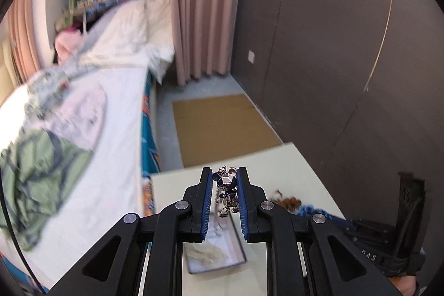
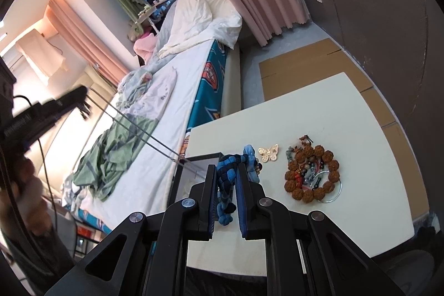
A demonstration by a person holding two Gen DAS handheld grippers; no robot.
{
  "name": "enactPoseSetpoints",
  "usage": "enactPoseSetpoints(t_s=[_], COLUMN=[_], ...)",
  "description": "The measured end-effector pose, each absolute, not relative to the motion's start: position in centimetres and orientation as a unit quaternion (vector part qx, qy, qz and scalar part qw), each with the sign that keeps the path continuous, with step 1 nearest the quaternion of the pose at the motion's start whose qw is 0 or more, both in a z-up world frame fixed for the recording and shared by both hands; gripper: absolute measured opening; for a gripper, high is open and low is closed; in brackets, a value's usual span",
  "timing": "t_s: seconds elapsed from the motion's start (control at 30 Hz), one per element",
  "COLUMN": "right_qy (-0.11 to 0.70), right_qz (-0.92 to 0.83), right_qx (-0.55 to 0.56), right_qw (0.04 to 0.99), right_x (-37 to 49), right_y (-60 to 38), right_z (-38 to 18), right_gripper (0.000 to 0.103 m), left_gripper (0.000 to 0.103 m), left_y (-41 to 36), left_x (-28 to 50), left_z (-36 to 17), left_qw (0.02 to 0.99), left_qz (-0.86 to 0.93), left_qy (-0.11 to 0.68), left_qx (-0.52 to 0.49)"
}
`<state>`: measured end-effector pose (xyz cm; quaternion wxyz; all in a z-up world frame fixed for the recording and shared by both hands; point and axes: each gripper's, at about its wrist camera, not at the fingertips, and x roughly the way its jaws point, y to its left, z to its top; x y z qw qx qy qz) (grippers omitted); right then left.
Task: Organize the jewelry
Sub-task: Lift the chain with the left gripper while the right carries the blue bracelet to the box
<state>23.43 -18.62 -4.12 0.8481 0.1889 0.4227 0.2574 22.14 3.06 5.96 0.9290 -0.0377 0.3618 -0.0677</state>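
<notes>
Clamped in the left gripper [image 1: 224, 194], a bear charm [image 1: 227, 192] hung directly above the box [image 1: 236, 243] near the table's [image 1: 277, 162] bed-side edge; the right gripper [image 2: 225, 192] pinched a blue braided cord [image 2: 226, 185].

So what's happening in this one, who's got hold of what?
A person is sorting jewelry at a white table beside a bed, with a tool in each hand. The left tool is shut on a silver bear charm with a chain, held above a clear box. The right tool is shut on a blue braided cord. A butterfly piece and a brown bead bracelet lie on the table.
</notes>
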Motion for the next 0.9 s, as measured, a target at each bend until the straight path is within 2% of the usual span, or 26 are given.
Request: enactPoseSetpoints(t_s=[0.5,0.53,0.6,0.63,0.67,0.73,0.9], right_qy=[0.443,0.443,0.444,0.444,0.444,0.445,0.457], right_qz=[0.259,0.263,0.27,0.276,0.281,0.29,0.309], right_qx=[0.188,0.185,0.181,0.181,0.18,0.179,0.173], right_qw=[0.837,0.837,0.835,0.833,0.832,0.828,0.816], right_x=[24.3,24.3,24.5,24.6,24.8,25.2,26.3], right_y=[-17.3,-17.0,-16.3,-15.9,-15.5,-14.6,-12.0], right_z=[-5.7,-5.7,-5.6,-5.6,-5.6,-5.7,-6.3], right_gripper=[0.014,0.014,0.014,0.014,0.014,0.014,0.014], left_gripper=[0.019,0.022,0.042,0.06,0.072,0.076,0.076], left_y=[3.7,4.0,4.8,5.3,5.8,6.8,9.2], left_x=[25.8,26.0,26.0,25.8,25.5,24.7,23.5], left_z=[-3.7,-4.1,-4.5,-4.5,-4.4,-3.9,-3.2], left_qw=[0.877,0.872,0.866,0.868,0.871,0.879,0.885], left_qz=[-0.082,-0.08,-0.077,-0.074,-0.071,-0.061,-0.04], left_qy=[0.461,0.47,0.476,0.472,0.465,0.45,0.439], left_qx=[-0.108,-0.114,-0.129,-0.134,-0.139,-0.145,-0.152])
